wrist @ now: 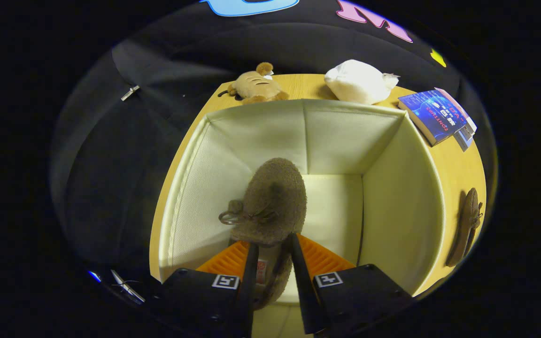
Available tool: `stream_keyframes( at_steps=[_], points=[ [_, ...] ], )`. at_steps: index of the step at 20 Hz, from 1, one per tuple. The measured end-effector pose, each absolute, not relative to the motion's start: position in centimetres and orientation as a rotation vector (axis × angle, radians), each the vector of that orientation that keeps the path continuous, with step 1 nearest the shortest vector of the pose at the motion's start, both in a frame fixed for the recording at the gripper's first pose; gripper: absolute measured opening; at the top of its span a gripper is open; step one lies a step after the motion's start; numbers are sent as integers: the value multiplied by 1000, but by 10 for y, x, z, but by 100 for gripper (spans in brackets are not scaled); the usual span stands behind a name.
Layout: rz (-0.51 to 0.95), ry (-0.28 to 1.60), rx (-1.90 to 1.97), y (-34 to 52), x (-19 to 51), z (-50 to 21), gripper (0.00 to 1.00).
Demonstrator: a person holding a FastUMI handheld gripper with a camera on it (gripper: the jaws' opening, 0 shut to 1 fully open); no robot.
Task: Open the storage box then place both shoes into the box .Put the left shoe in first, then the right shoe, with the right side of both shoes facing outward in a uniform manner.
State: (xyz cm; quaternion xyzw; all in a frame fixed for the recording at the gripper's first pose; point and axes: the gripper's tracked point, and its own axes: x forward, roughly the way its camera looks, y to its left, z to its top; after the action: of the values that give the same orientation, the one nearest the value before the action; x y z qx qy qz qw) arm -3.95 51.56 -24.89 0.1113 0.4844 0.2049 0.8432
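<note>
A: While the gripper [270, 253] hangs over the open storage box [404, 197], its fingers pinch the collar of the brown shoe [273, 202], toe pointing down into the box. Grip is on soft fuzzy fabric, so it could slip or twist on release.

B: Then it lands on the wrong side. Box walls?

A: Cream woven fabric, soft-sided, creased at the back. The heel could snag the near rim. Second shoe [465, 225] lies on the wooden table [458, 159], just beside the right wall.

1. Wooden table [458, 164]: storage box [406, 197] is set mid-surface.
2. Plush toy [255, 87], white pillow [359, 80] are seen along far edge.
3. Book [432, 115] at far right corner; second shoe [467, 225] at right edge.
</note>
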Motion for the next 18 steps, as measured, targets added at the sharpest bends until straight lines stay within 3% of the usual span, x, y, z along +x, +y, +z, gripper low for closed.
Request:
stream_keyframes(
  at_steps=[2,3,7,9,18],
  points=[
    [463,1000,252,519,-38,-242,61],
    [473,987,247,518,-38,-239,73],
    [506,921,169,510,-41,-226,92],
    [528,863,140,504,-41,-210,96],
    [612,646,54,405,-62,-146,96]
  ],
)
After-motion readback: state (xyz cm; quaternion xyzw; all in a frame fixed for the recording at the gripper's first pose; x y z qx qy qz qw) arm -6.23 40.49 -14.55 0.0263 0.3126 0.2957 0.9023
